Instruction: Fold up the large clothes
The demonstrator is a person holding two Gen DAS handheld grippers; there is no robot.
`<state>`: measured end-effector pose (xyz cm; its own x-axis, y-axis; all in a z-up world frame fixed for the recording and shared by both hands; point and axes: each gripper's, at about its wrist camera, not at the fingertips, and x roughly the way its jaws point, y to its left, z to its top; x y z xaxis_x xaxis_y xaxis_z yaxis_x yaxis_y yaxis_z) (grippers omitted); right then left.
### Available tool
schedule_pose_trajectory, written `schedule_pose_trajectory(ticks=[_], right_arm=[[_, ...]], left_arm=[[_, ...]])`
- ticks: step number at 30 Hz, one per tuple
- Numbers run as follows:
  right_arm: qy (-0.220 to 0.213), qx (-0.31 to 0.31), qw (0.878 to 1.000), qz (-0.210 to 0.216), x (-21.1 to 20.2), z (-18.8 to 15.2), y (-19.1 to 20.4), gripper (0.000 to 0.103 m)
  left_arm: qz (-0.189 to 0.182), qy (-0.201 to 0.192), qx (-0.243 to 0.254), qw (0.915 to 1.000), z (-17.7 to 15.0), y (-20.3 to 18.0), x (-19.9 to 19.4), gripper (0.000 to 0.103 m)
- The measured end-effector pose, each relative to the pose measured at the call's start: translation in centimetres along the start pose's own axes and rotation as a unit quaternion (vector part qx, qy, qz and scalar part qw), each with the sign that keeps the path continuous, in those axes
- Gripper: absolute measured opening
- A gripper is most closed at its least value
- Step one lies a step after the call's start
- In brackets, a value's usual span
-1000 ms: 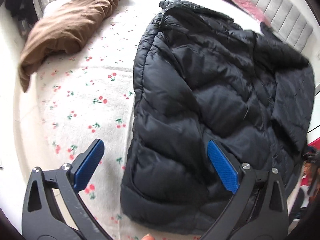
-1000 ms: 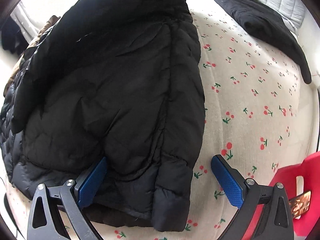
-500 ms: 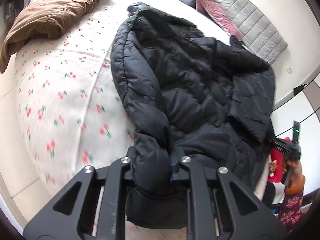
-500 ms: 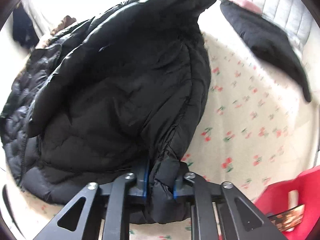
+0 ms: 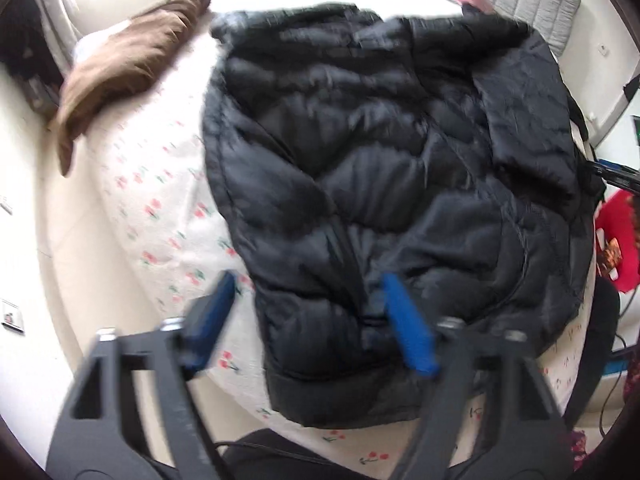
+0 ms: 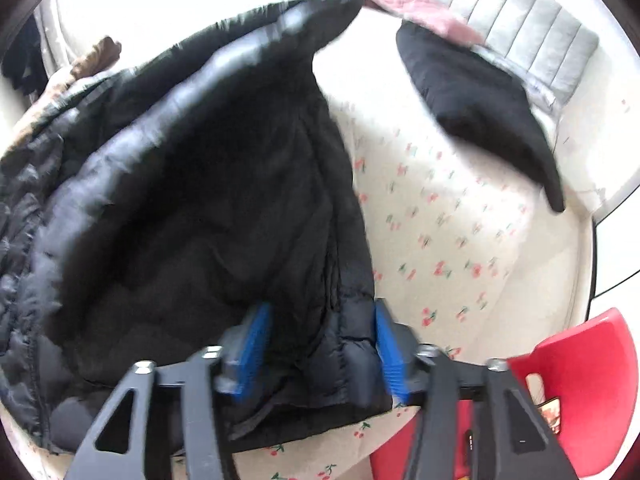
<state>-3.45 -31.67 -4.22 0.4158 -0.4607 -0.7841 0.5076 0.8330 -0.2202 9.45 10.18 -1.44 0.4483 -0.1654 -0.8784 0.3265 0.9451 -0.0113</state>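
A black puffer jacket [image 5: 380,160] lies spread on the cherry-print bed sheet [image 5: 160,200], its hem toward me. My left gripper [image 5: 310,320] hovers over the hem's left corner with its jaws opening. One blue pad [image 5: 212,316] is over the sheet and the other over the jacket, neither pressing. In the right wrist view the jacket [image 6: 200,200] has a sleeve folded over its body. My right gripper [image 6: 320,352] has its jaws opening, with the jacket's lower right corner loose between the blue pads [image 6: 388,352].
A brown garment [image 5: 128,52] lies at the bed's far left. A second black garment [image 6: 480,100] lies at the far right near a pink pillow [image 6: 408,4] and the grey headboard [image 6: 520,32]. A red chair [image 6: 568,380] stands beside the bed's near right edge.
Both grippers went from wide open to shut on the jacket's lower edge, and now their jaws stand apart again. Both views have pulled back and up from the jacket.
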Motion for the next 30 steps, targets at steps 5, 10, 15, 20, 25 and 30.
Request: schedule_pose_trajectory(ticks=[5,10,15,20,25,30], right_arm=[[-0.045,0.002,0.997,0.055,-3.0,1.2,1.7,0.084],[-0.023,-0.002,0.985,0.168,-2.0,2.0,5.1,0.088],[0.019,0.005,0.98,0.2,1.6,2.6,8.4,0.088],[0.038,0.064,0.968,0.241,4.4,3.3,8.6,0.086],[0.023,0.058,0.964,0.259,3.7,4.4,8.1,0.02],[-0.003,0.01,0.982,0.187,0.4,5.6,6.1,0.009]], left_arm=[[0.0,-0.019,-0.003,0.9998,1.5,-0.7,-1.2,0.085],[-0.014,-0.022,0.005,0.9996,1.7,-2.8,-1.3,0.087],[-0.03,-0.027,0.0,0.9992,1.7,-3.9,-1.3,0.087],[-0.049,-0.023,-0.015,0.9984,1.8,-4.5,-0.6,0.087],[-0.057,-0.018,-0.015,0.9981,1.8,-4.8,-0.2,0.087],[-0.055,-0.014,-0.015,0.9983,1.9,-4.5,0.1,0.087]])
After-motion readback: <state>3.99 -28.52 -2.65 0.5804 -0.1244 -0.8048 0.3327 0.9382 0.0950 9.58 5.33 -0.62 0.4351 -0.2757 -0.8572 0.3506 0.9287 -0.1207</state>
